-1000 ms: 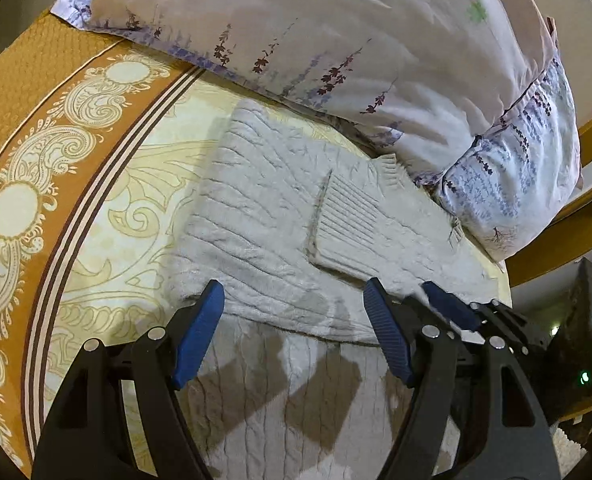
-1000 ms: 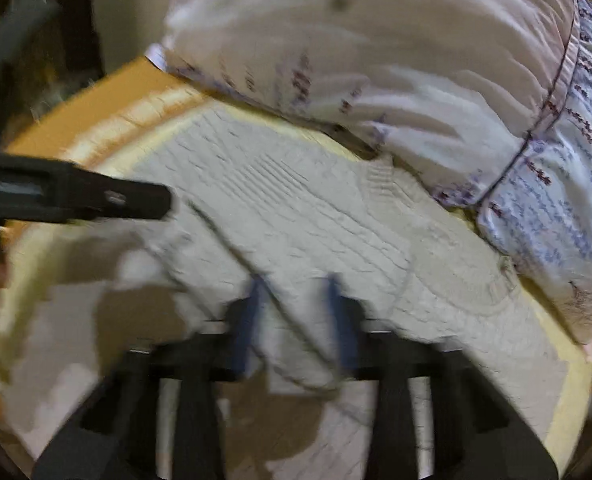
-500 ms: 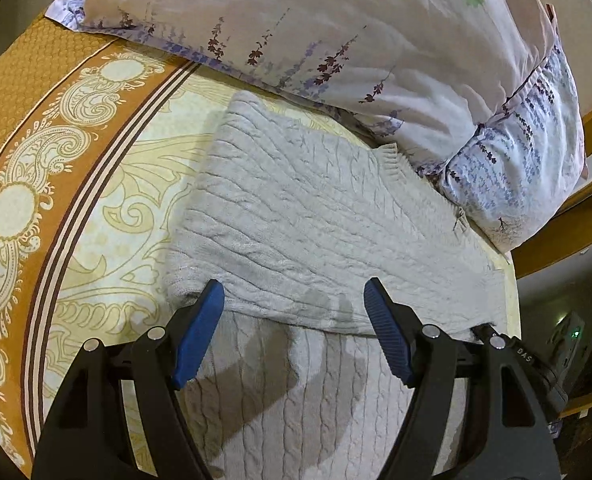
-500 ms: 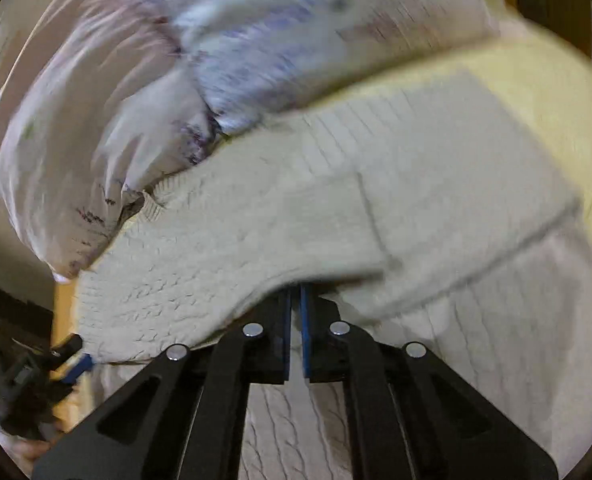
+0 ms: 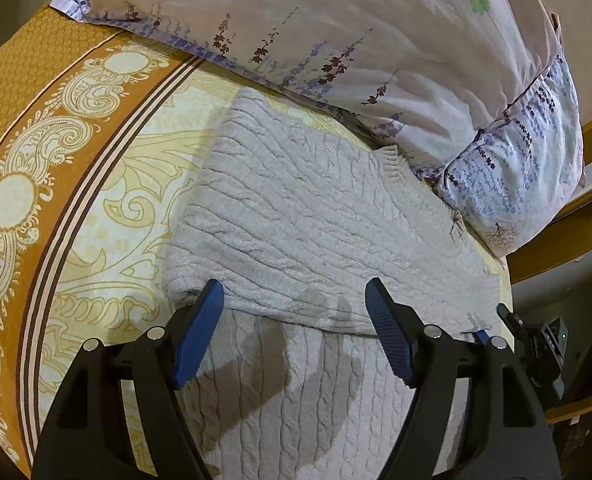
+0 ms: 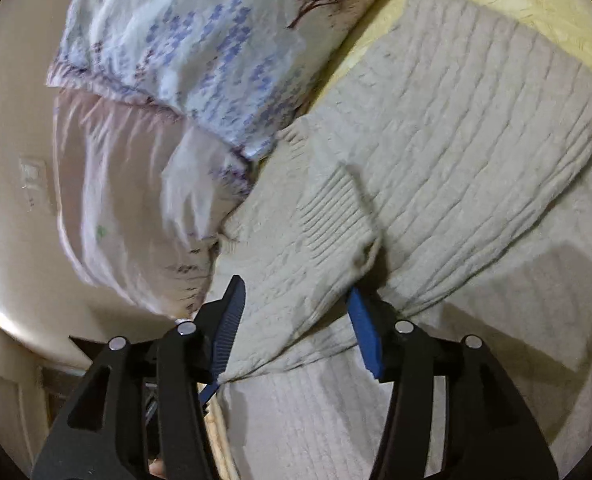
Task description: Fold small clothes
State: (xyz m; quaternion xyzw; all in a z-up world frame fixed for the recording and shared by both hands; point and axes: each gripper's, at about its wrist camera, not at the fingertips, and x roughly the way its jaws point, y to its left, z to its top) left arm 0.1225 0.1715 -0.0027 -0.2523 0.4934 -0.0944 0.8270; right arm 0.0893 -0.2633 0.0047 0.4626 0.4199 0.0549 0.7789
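A cream cable-knit sweater (image 5: 308, 216) lies on the bed, its upper part folded down over the lower part. My left gripper (image 5: 294, 320) is open and empty, hovering just above the folded edge. In the right wrist view the same sweater (image 6: 448, 152) lies with a ribbed cuff (image 6: 336, 216) folded on top. My right gripper (image 6: 296, 320) is open, its jaws on either side of the sleeve end below the cuff, not clamped on it. The right gripper's tip also shows at the sweater's right corner in the left wrist view (image 5: 512, 320).
A floral pillow (image 5: 376, 40) lies against the sweater's far edge; it fills the upper left of the right wrist view (image 6: 200, 40). The bedspread (image 5: 76, 160) has an orange paisley border at the left. The wooden bed frame (image 5: 568, 232) runs along the right.
My right gripper was shut on the sleeve half a second ago and has opened, leaving the sleeve folded on the sweater. My left gripper has stayed open and almost still.
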